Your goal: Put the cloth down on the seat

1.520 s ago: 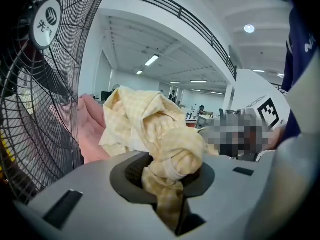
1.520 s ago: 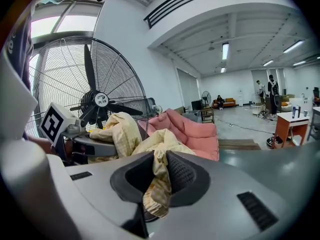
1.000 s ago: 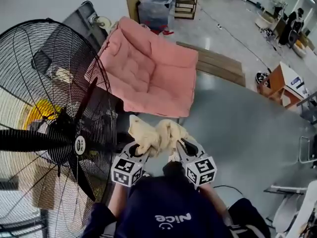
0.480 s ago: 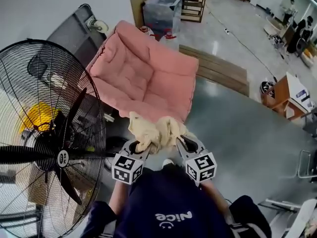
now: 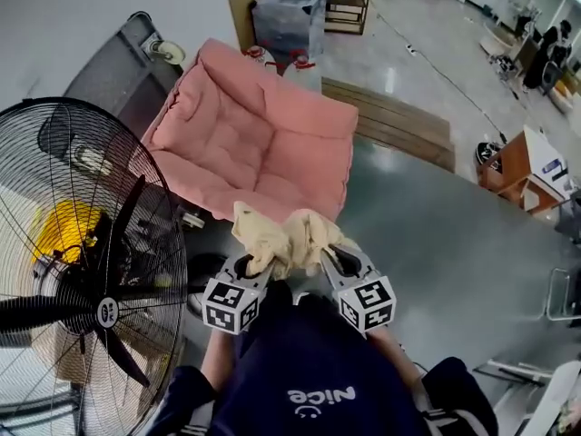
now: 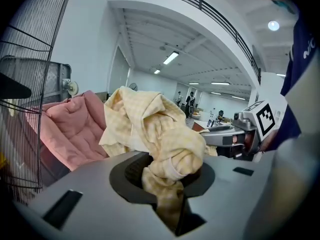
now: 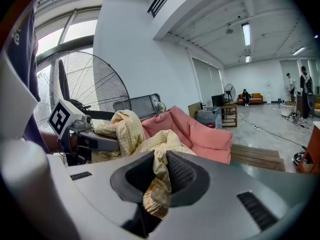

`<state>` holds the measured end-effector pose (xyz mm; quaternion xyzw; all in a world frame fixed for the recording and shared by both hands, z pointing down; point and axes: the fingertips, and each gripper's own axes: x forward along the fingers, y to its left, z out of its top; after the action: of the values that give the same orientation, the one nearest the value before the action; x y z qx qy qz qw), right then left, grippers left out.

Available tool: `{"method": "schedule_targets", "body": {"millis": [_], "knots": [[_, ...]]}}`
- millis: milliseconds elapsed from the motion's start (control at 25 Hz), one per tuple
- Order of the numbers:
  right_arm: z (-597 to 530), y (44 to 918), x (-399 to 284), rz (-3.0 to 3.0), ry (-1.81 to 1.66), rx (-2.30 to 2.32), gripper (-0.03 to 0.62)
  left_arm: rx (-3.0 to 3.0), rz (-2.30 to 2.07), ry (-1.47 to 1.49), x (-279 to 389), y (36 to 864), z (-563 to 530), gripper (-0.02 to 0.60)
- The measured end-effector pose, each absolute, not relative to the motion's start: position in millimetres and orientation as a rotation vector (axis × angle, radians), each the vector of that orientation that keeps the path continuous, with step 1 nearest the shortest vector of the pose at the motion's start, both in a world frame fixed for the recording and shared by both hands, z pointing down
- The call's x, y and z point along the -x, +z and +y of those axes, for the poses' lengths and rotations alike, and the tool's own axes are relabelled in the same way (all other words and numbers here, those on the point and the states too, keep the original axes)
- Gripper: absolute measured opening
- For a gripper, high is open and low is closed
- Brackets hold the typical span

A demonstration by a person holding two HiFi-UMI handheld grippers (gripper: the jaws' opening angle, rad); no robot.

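Observation:
A crumpled pale yellow checked cloth [image 5: 283, 239] hangs bunched between both grippers, just in front of the person's chest. My left gripper [image 5: 252, 264] is shut on a thick wad of the cloth [image 6: 165, 149]. My right gripper [image 5: 329, 260] is shut on a thinner fold of the cloth [image 7: 157, 176]. The pink cushioned seat [image 5: 259, 139] lies a short way ahead and slightly left, also seen as the seat [image 6: 65, 129] and the seat [image 7: 200, 129]. The cloth is held above the floor in front of the seat's near edge.
A large black floor fan [image 5: 77, 271] stands close on the left, beside the seat. Behind the seat are a grey cart [image 5: 123, 57], a wrapped crate [image 5: 289, 12] and wooden planks [image 5: 399, 125]. Grey floor [image 5: 436, 234] stretches to the right, with a wooden desk [image 5: 526, 157] and people far off.
The seat has drawn nearer in the head view and the fan has slid down and left. Both grippers keep hold of the cloth in the same pose.

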<state>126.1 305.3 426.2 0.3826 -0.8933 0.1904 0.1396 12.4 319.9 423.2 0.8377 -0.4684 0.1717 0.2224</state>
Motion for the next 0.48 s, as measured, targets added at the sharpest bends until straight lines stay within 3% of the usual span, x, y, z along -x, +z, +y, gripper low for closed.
{"method": "schedule_targets", "body": {"millis": [480], "knots": [[227.9, 448.0, -109.5, -2.484, 0.612, -1.232, 0.078, -2.366, -1.150, 0.503, 11.4, 445.9, 226.0, 0.109]]}}
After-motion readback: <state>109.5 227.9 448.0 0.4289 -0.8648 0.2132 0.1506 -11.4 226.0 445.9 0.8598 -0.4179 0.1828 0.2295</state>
